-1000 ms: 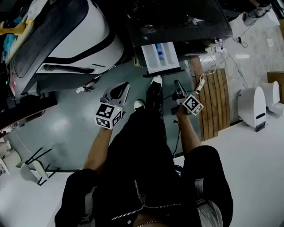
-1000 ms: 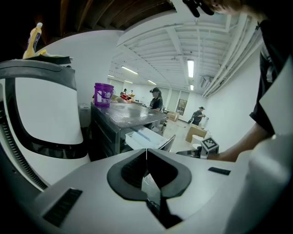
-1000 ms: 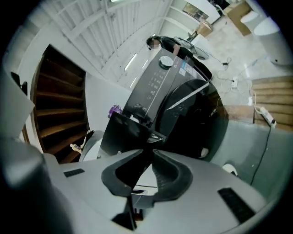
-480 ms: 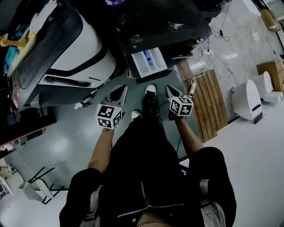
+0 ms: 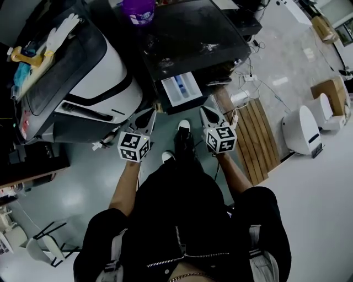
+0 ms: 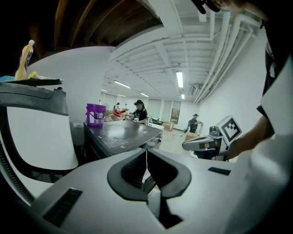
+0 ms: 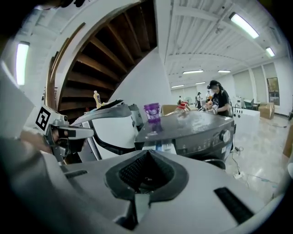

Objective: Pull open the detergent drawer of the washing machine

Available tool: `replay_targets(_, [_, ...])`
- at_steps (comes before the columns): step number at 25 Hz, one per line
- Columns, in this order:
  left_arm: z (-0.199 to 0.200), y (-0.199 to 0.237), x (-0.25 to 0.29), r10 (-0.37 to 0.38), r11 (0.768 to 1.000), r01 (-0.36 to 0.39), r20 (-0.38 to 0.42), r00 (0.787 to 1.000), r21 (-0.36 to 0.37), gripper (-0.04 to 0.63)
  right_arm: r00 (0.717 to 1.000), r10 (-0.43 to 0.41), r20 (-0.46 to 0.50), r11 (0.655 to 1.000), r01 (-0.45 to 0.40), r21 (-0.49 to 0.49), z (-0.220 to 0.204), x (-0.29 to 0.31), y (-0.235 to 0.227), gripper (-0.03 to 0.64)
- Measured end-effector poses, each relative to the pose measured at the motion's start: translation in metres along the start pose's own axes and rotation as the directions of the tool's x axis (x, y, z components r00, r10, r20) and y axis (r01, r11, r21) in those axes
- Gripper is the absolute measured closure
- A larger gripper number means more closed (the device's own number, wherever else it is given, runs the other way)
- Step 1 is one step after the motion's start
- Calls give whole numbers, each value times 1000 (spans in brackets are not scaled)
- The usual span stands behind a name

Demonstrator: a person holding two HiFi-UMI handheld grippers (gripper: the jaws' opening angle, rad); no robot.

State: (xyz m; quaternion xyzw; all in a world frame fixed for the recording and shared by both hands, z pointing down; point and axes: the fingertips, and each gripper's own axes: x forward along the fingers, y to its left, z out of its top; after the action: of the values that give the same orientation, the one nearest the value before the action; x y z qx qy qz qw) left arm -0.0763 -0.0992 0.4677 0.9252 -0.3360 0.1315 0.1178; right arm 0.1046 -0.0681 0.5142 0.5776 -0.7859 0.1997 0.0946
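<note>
The dark-topped washing machine (image 5: 193, 33) stands ahead of me, and its white detergent drawer (image 5: 181, 88) with blue inserts is pulled out at the front. My left gripper (image 5: 148, 114) hangs below and left of the drawer, shut and empty, its jaws meeting in the left gripper view (image 6: 145, 153). My right gripper (image 5: 205, 111) hangs just below and right of the drawer's front, apart from it, shut with nothing held. Over the closed jaws in the right gripper view (image 7: 145, 155) the drawer (image 7: 161, 147) and the machine's control panel (image 7: 201, 137) show.
A large white and black appliance (image 5: 83, 71) stands left of the washer. A purple bucket (image 5: 138, 10) sits on the washer's back edge. A wooden pallet (image 5: 248, 132), cables, a white device (image 5: 300, 129) and a cardboard box (image 5: 325, 91) lie right. My shoes (image 5: 182, 129) are between the grippers.
The right gripper has risen and rolled, its marker cube turning upright, and now points at the washer. The left gripper has risen a little. The drawer stays pulled out.
</note>
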Motion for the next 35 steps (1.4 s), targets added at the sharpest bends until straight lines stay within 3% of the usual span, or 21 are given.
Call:
replay_targets(6, [24,1,-5,4,999,-6,51,999,38,574,992,-14,122,998,20,-55,53,-18,11,612])
replay_targets(13, [53,0,-13,16,996,-25,112,994,82,574,980,-8,198,995,28,-98,84,-35,22,612])
replay_targets(23, [58,-6,-18,5,994,-20,135,991,109,574,966,3,257,990,34,-139,108,-49,32,612])
replay_targets(35, [52,-6,-22,-4,995,-9,129,992,98,574,969,5,246,983,40,-179,104,-48,43,612])
